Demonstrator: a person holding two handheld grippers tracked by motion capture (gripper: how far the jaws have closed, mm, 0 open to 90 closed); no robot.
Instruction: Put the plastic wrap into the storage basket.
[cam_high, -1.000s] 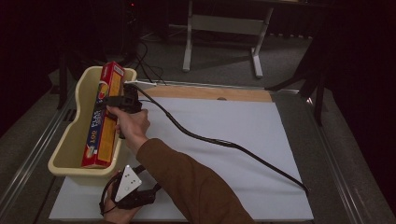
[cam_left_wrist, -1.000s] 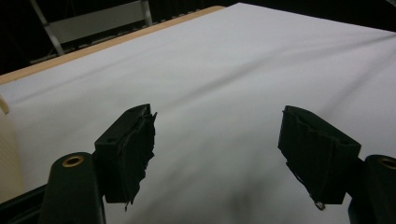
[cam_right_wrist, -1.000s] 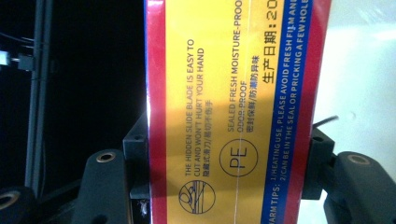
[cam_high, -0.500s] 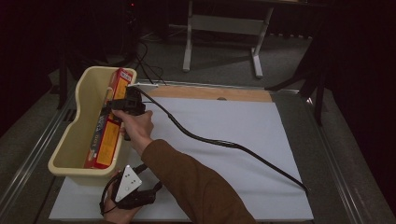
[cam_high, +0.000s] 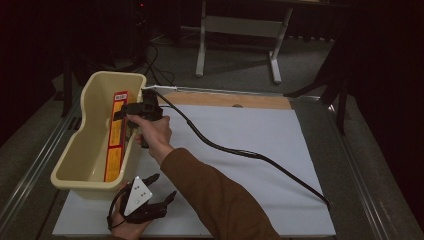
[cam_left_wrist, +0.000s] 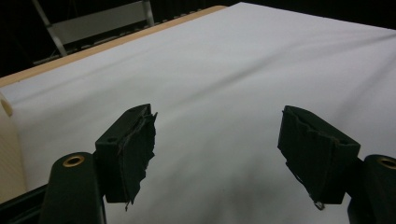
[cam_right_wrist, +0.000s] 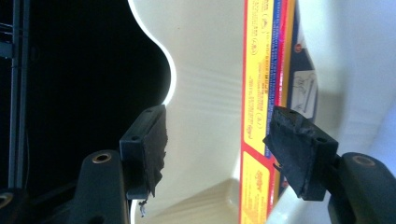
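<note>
the white table cover (cam_high: 250, 150) spans the middle of the high view. at its left edge sits the cream tub (cam_high: 85, 150), with the long yellow-and-red box (cam_high: 116, 135) lying inside along its right wall. the right gripper (cam_high: 135, 111) hovers over the tub's upper right rim, jaws wide apart, gripping nothing. the left gripper (cam_high: 157, 192), lower left, is likewise spread and empty.

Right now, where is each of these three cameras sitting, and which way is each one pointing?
High view: fixed above the person's side, looking forward and down on the white table; forearms, the left gripper and the right gripper show.
Left gripper view: rides that gripper, looking along its open jaws across bare table.
Right gripper view: rides the other gripper, open jaws facing the cream tub and long box.
Shared: tub and box also appear from above.
</note>
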